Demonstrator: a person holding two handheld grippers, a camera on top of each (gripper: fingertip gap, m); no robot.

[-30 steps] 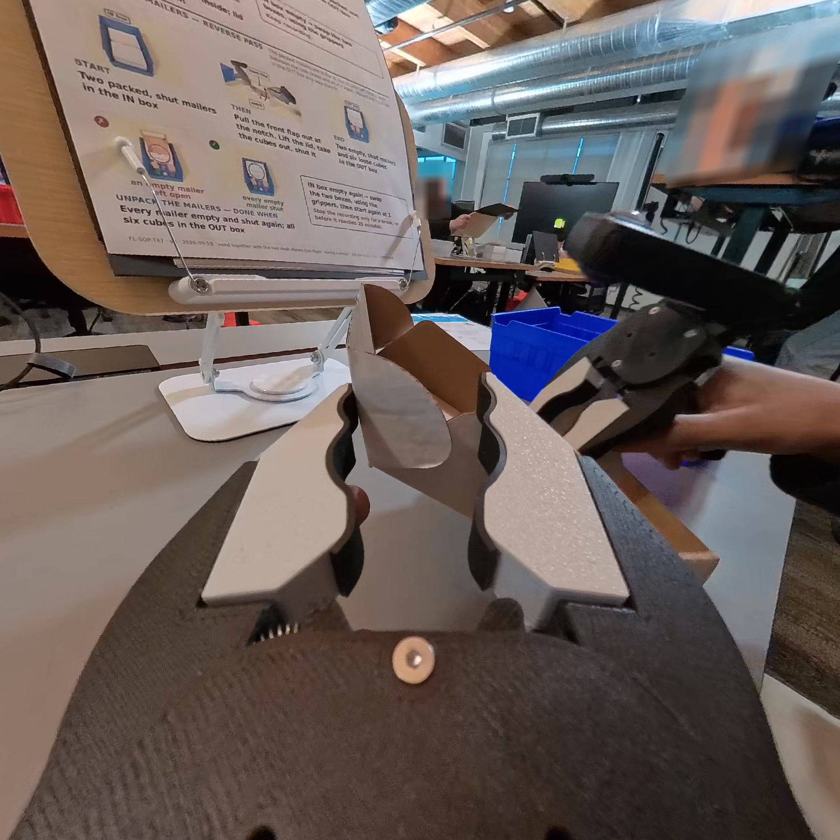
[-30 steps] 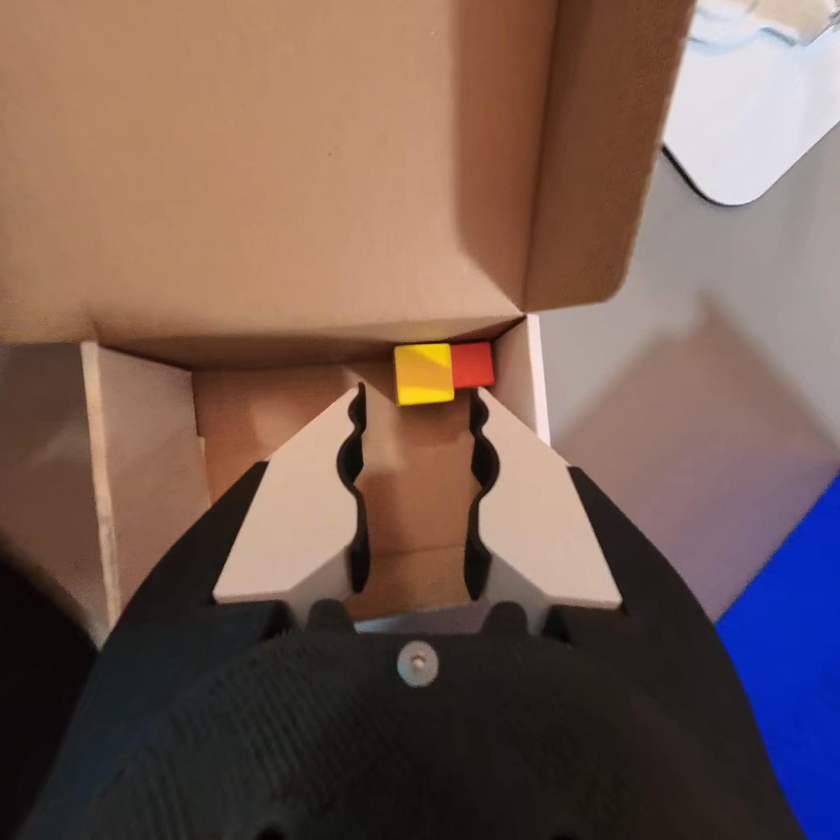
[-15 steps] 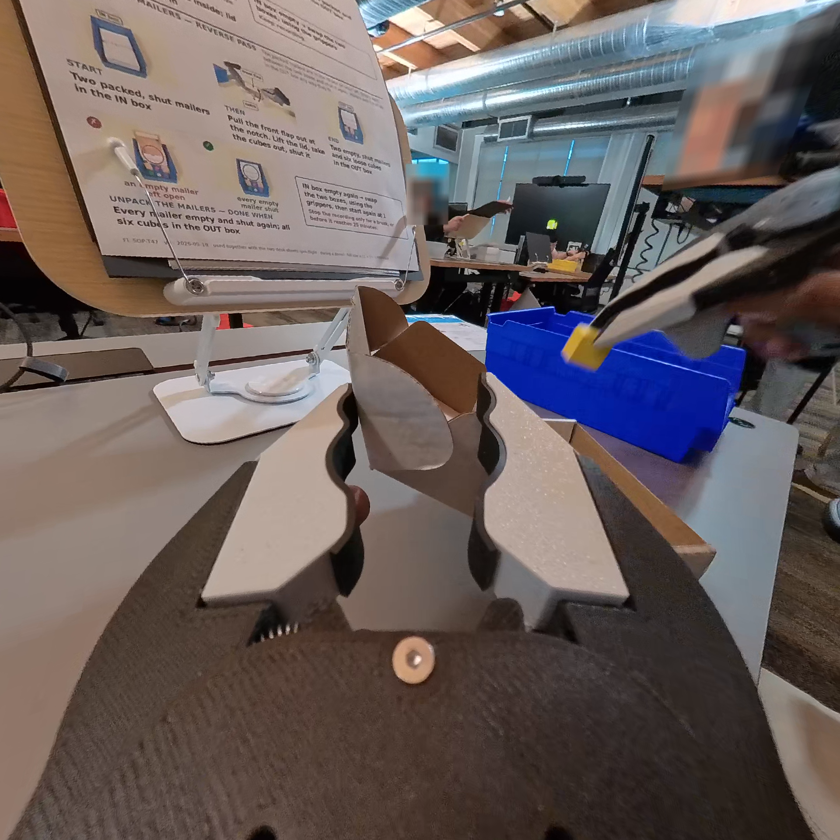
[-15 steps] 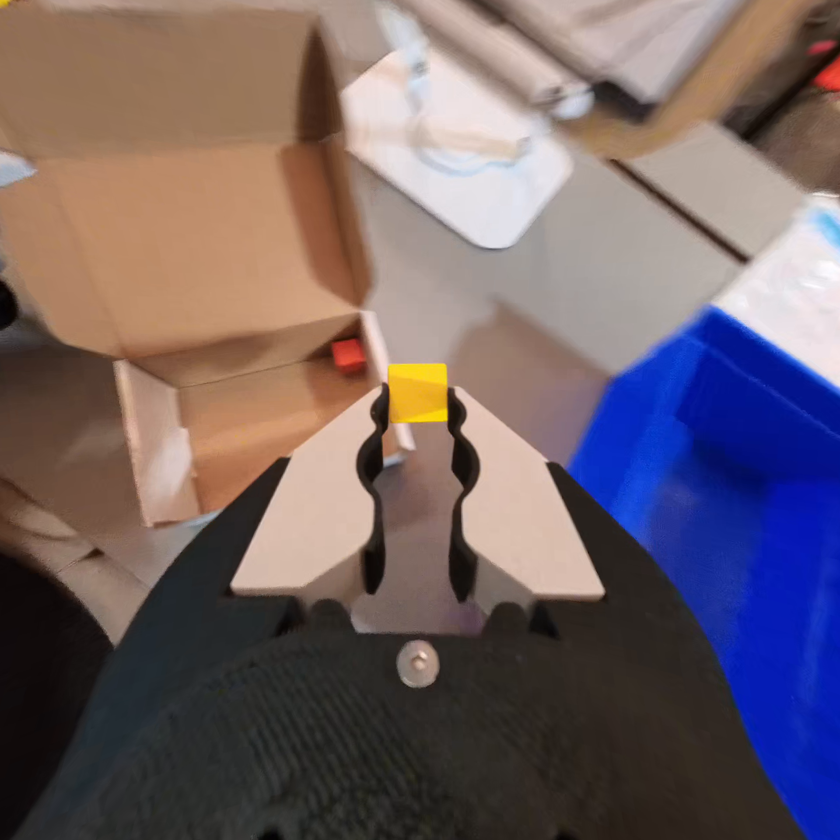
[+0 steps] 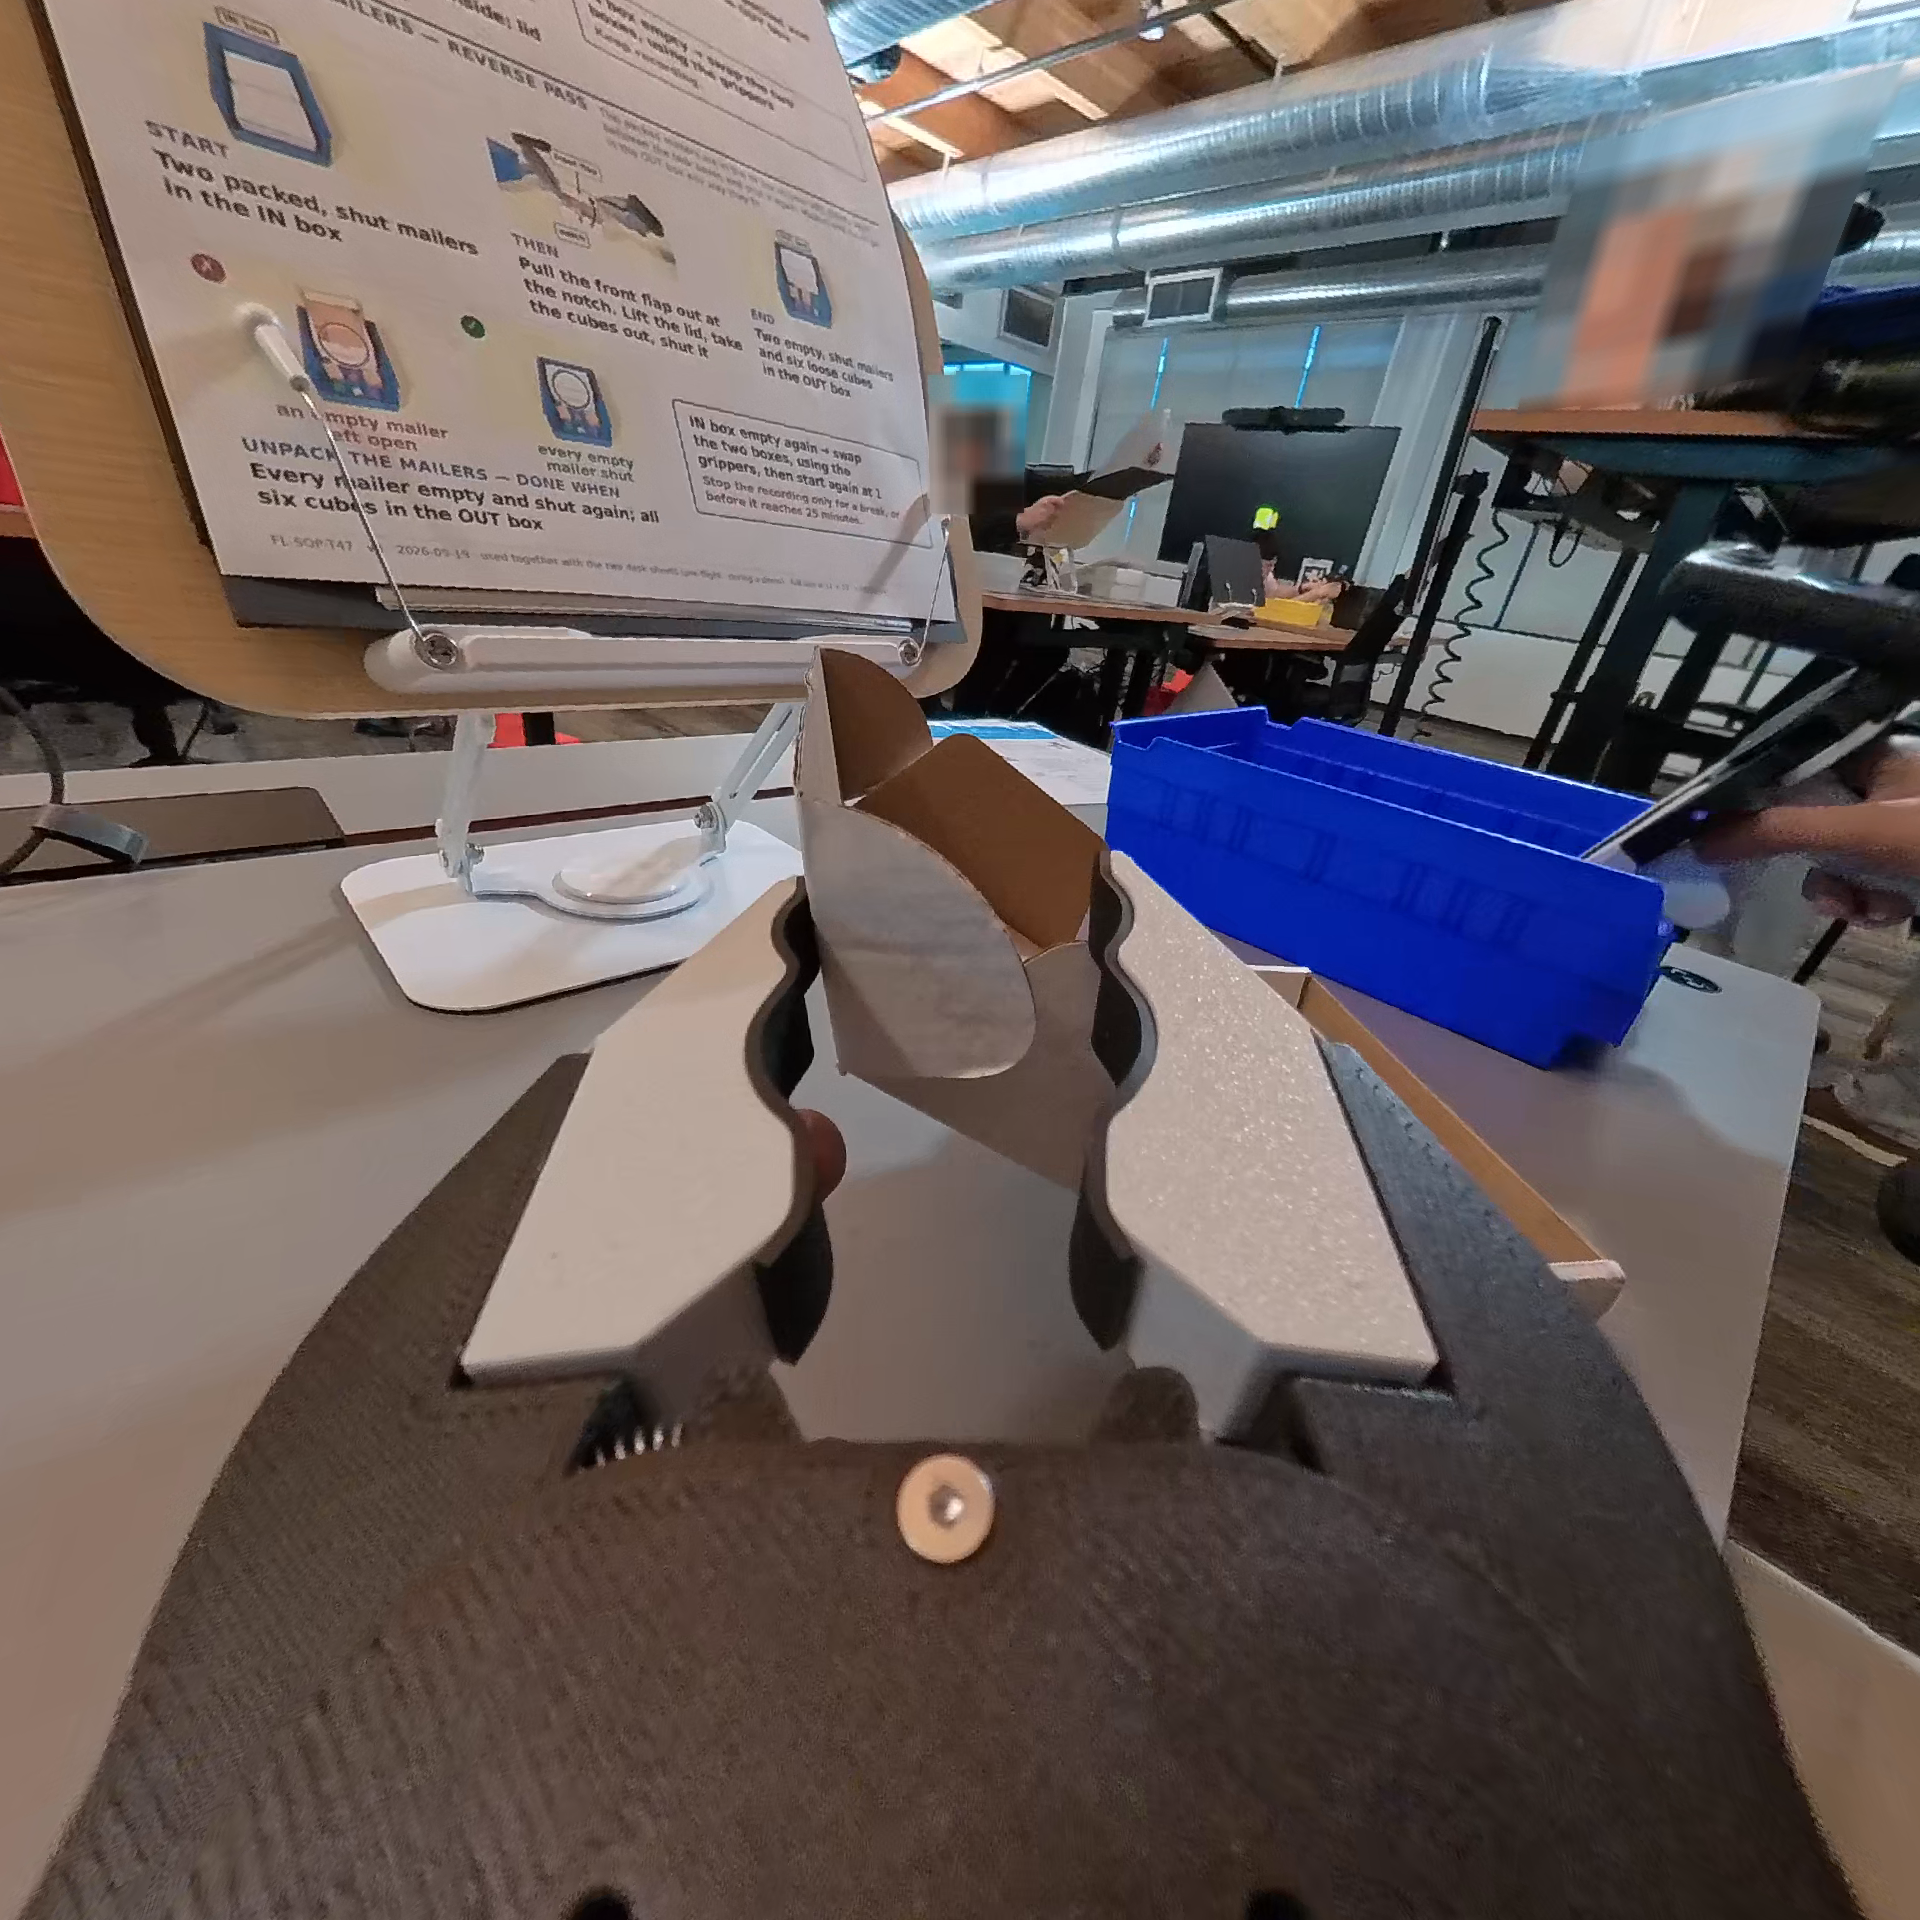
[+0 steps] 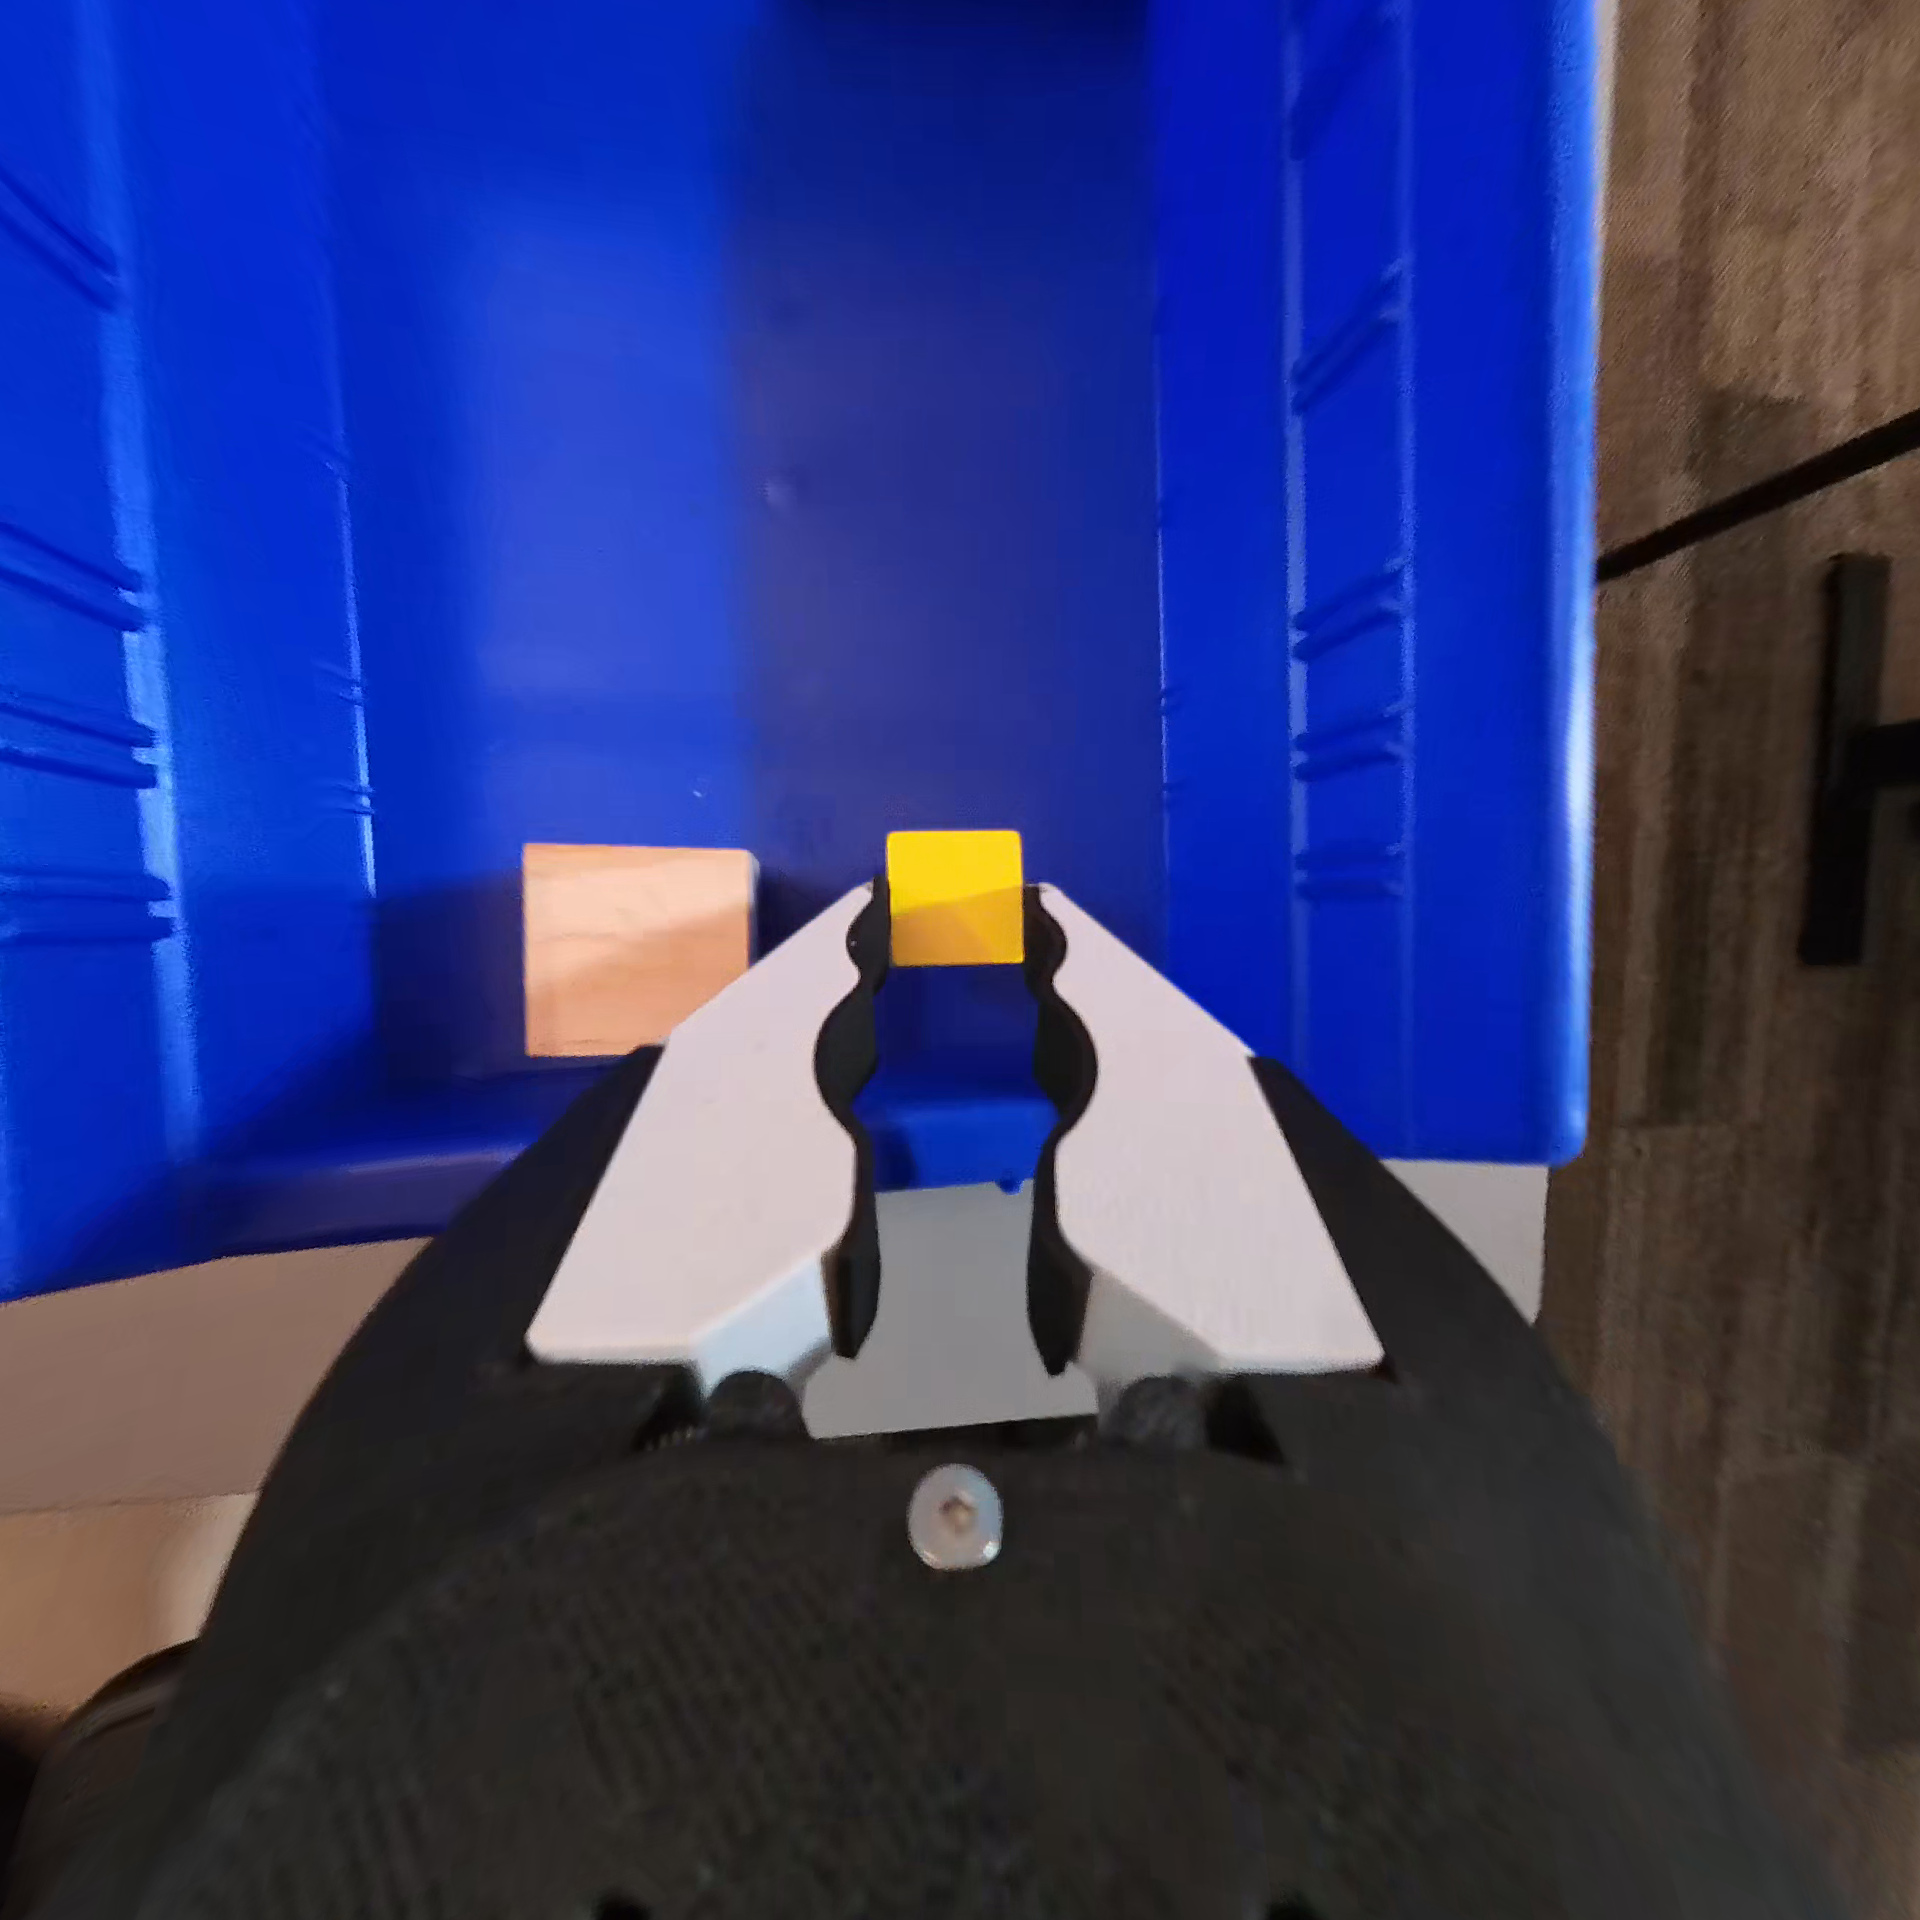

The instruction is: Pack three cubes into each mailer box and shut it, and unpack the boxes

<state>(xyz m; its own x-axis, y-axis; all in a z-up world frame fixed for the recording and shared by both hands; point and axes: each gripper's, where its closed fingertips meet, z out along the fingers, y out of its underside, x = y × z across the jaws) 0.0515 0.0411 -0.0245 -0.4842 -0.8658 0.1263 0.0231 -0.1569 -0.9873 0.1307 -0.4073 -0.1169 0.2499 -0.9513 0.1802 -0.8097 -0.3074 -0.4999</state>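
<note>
My left gripper [image 5: 951, 904] is open. The mailer box's rounded side flap [image 5: 914, 977] stands between its fingertips, unclamped, with the raised brown lid [image 5: 977, 821] behind. The box's side wall [image 5: 1455, 1153] runs along the right of the gripper. My right gripper [image 6: 954, 896] is shut on a yellow cube [image 6: 954, 899] and holds it inside the blue bin [image 6: 665, 436], above its floor. A plain wooden cube [image 6: 634, 951] lies on the bin floor to the left. In the left wrist view, the right gripper [image 5: 1756, 790] reaches into the blue bin [image 5: 1351, 862] from its far right end.
A document stand with a printed sheet [image 5: 499, 312] stands behind the mailer on a white base [image 5: 561, 925]. The grey table [image 5: 208, 1039] ends just right of the bin, with wood floor [image 6: 1745, 727] beyond. Desks and a monitor are in the background. My right fingertips sit around 45 cm from my left ones.
My right gripper closed on the yellow cube inside the mailer, lifted it out and carried it right into the blue bin. The red cube stayed in the mailer. My left gripper has not moved.
</note>
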